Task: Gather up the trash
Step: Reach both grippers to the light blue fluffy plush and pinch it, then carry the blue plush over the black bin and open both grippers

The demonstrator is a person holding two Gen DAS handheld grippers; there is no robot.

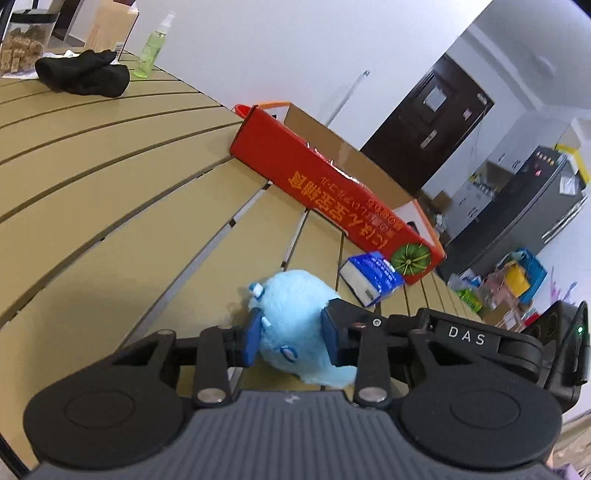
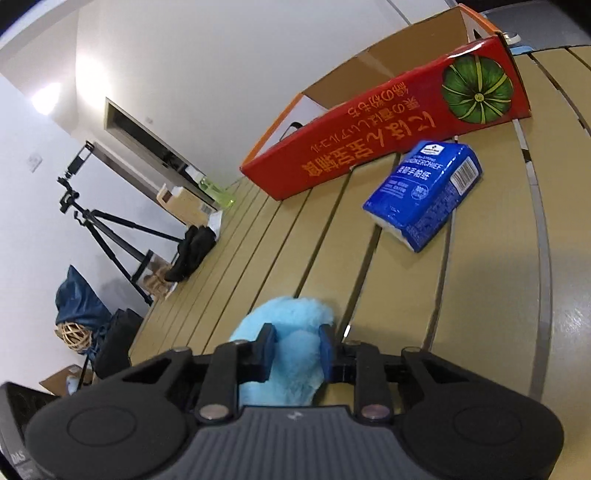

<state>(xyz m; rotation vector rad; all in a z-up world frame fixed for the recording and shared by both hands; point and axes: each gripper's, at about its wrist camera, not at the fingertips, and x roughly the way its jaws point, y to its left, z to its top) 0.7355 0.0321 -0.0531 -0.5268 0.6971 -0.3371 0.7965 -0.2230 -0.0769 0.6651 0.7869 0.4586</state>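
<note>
A fluffy light-blue plush toy [image 1: 295, 317] lies on the slatted tan table [image 1: 110, 177]. My left gripper [image 1: 291, 338] is shut on it, blue pads pressed into its sides. My right gripper [image 2: 295, 350] is shut on the same plush [image 2: 291, 321] from another side. Beyond it lies a blue tissue pack [image 1: 371, 275], also in the right wrist view [image 2: 424, 195]. Behind that stands an open red cardboard box [image 1: 332, 184] with a green pumpkin print, also in the right wrist view [image 2: 388, 129].
At the table's far end are a black cloth [image 1: 85, 74], a green spray bottle [image 1: 151, 51], a snack jar [image 1: 22, 48] and a brown carton [image 1: 110, 26]. A tripod [image 2: 103, 221] and bags [image 2: 81, 306] stand off the table's edge.
</note>
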